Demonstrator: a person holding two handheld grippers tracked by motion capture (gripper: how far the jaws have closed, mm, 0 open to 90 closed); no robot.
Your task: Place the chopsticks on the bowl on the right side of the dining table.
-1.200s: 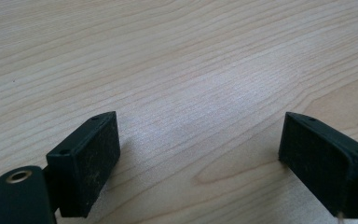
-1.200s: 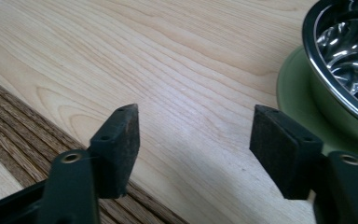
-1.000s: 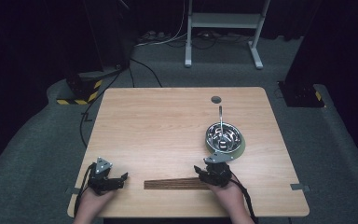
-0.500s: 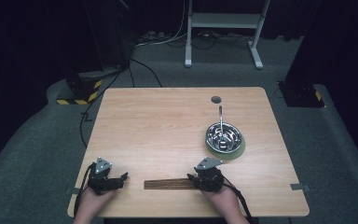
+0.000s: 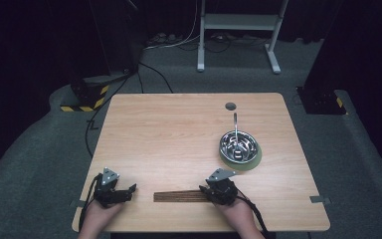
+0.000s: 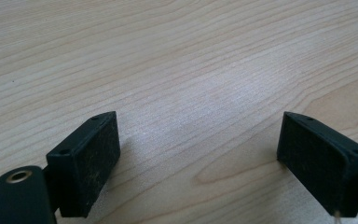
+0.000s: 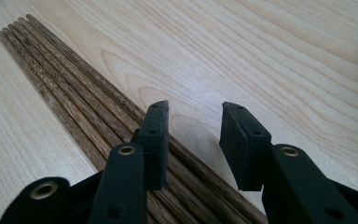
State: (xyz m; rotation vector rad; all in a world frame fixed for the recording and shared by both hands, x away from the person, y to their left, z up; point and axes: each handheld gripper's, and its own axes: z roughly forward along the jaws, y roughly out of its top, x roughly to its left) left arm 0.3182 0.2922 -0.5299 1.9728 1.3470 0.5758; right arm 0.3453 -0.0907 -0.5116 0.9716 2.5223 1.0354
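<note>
A flat row of several dark wooden chopsticks [image 5: 176,196] lies near the table's front edge. In the right gripper view they [image 7: 70,88] run from the top left down under the jaws. My right gripper [image 5: 208,192] hangs low over their right end. Its jaws have just been closing and still stand apart [image 7: 193,112]: the left pad rests over the sticks, and the outermost stick passes through the gap without being pressed. My left gripper [image 5: 127,191] rests near the front left corner, wide open [image 6: 200,140] over bare wood.
A shiny metal bowl [image 5: 237,144] with a long-handled utensil stands on a green plate [image 5: 253,160] at the right. A small dark round hole [image 5: 230,106] is in the wooden table [image 5: 169,134] near its far edge. Dark floor and cables surround it.
My right gripper has shifted slightly left along the chopsticks. The left gripper has stayed where it was.
</note>
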